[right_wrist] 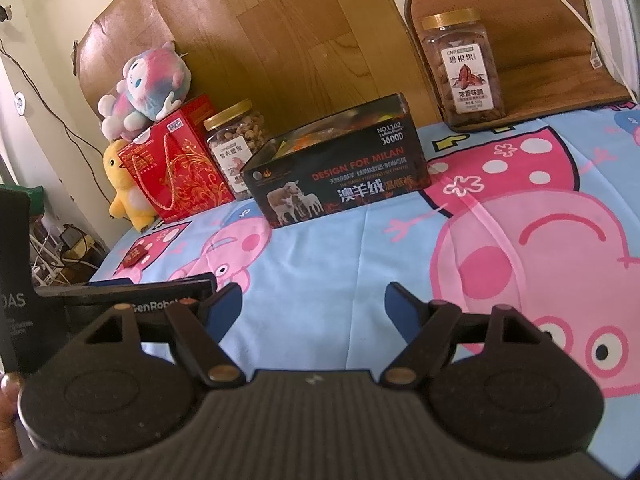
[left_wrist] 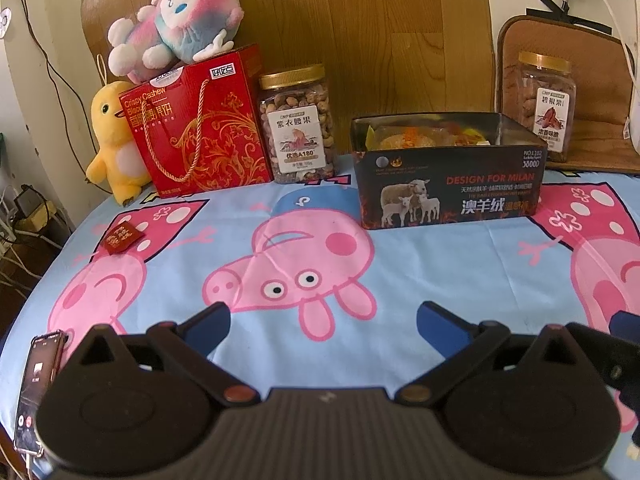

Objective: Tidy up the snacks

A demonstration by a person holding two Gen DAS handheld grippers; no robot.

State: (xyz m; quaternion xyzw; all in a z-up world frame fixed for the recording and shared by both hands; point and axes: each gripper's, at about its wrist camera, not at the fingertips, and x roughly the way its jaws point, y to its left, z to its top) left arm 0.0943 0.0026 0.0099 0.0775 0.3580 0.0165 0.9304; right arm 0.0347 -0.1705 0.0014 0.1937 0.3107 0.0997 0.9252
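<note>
An open black box (left_wrist: 450,184) (right_wrist: 340,176) holding wrapped snacks stands at the back middle of the table. A small red snack packet (left_wrist: 122,236) (right_wrist: 134,256) lies on the cloth at the left. A cashew jar (left_wrist: 296,124) (right_wrist: 236,140) stands left of the box. A pecan jar (left_wrist: 546,104) (right_wrist: 464,64) stands at the back right. My left gripper (left_wrist: 322,322) is open and empty, low over the cloth. My right gripper (right_wrist: 314,306) is open and empty, to the right of the left one.
A red gift box (left_wrist: 200,128) (right_wrist: 176,164) with a pink plush (left_wrist: 176,24) on top and a yellow plush (left_wrist: 112,140) beside it stands at the back left. A phone (left_wrist: 38,384) lies at the table's left edge. A Peppa Pig cloth (left_wrist: 440,272) covers the table.
</note>
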